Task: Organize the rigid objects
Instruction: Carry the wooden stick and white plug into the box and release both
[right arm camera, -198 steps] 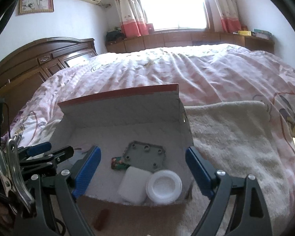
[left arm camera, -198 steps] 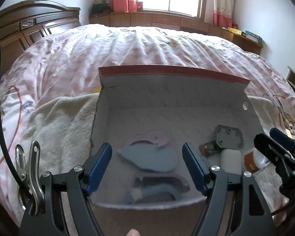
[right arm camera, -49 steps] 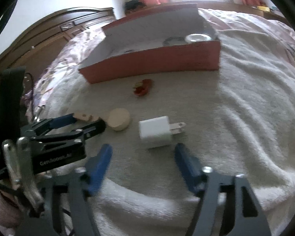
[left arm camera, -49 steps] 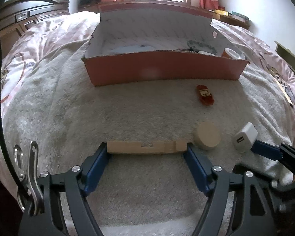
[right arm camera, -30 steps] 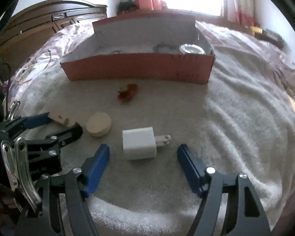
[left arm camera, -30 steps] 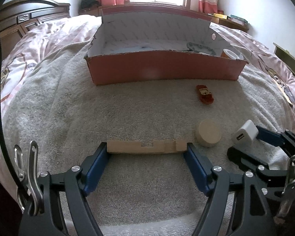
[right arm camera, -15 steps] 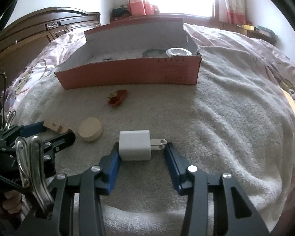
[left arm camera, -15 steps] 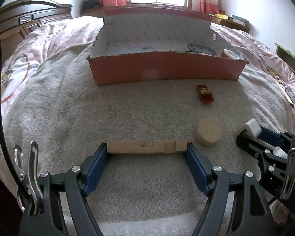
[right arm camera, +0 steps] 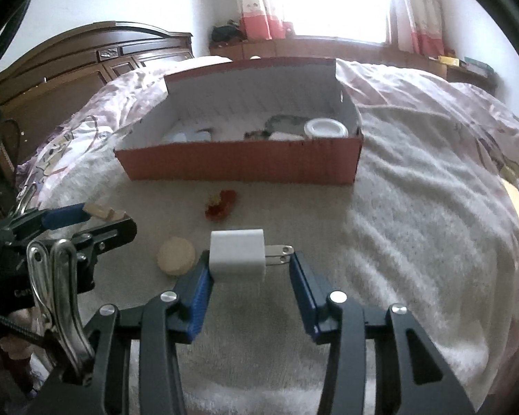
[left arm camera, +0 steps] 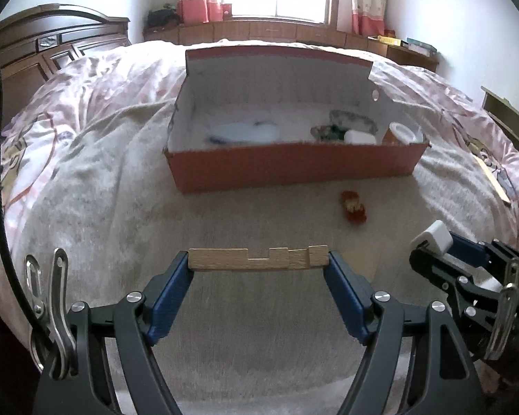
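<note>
My left gripper (left arm camera: 258, 265) is shut on a notched wooden block (left arm camera: 258, 259) held end to end between its blue pads, lifted off the towel. My right gripper (right arm camera: 249, 265) is shut on a white charger plug (right arm camera: 238, 255), prongs pointing right, also lifted. The right gripper with the plug (left arm camera: 436, 237) shows at the right of the left wrist view. The left gripper (right arm camera: 83, 219) shows at the left of the right wrist view. A red cardboard box (left arm camera: 294, 167) (right arm camera: 238, 162) with several items inside stands ahead on the towel.
A small red toy (left arm camera: 353, 206) (right arm camera: 220, 204) and a round wooden disc (right arm camera: 175, 256) lie on the beige towel (left arm camera: 121, 214) in front of the box. The towel covers a pink quilted bed. A wooden headboard (right arm camera: 86, 55) stands at the left.
Both grippers have risen from the towel with their objects: the left with the wooden block, the right with the white plug. The box now looks closer and is seen from higher.
</note>
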